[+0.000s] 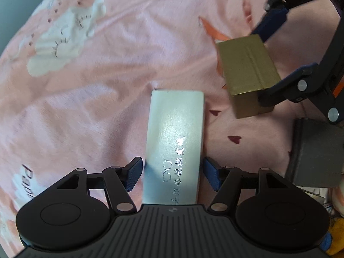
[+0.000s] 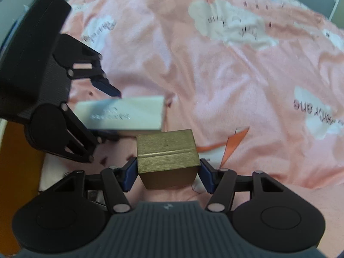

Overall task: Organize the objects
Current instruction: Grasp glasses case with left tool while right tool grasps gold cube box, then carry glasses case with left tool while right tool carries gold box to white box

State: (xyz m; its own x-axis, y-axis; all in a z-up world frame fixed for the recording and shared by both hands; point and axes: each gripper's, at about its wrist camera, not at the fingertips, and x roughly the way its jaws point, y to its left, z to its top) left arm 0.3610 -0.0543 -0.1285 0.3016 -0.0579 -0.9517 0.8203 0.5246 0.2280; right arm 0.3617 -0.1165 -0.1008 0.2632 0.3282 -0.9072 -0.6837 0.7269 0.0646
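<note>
My left gripper (image 1: 173, 173) is shut on a long white box (image 1: 175, 142) with silver lettering, held above the pink bedsheet (image 1: 96, 96). My right gripper (image 2: 167, 173) is shut on a gold cardboard box (image 2: 166, 157), its blue pads pressed on both sides. In the left wrist view the gold box (image 1: 247, 71) hangs at the right between the right gripper's fingers (image 1: 277, 92). In the right wrist view the white box (image 2: 126, 112) and the left gripper (image 2: 107, 111) sit just left of and behind the gold box.
The pink sheet with white cloud prints and text covers the whole bed. An orange paper scrap (image 2: 231, 144) lies on the sheet right of the gold box. A dark grey box (image 1: 316, 157) stands at the right edge. An orange surface (image 2: 19, 172) lies at the left.
</note>
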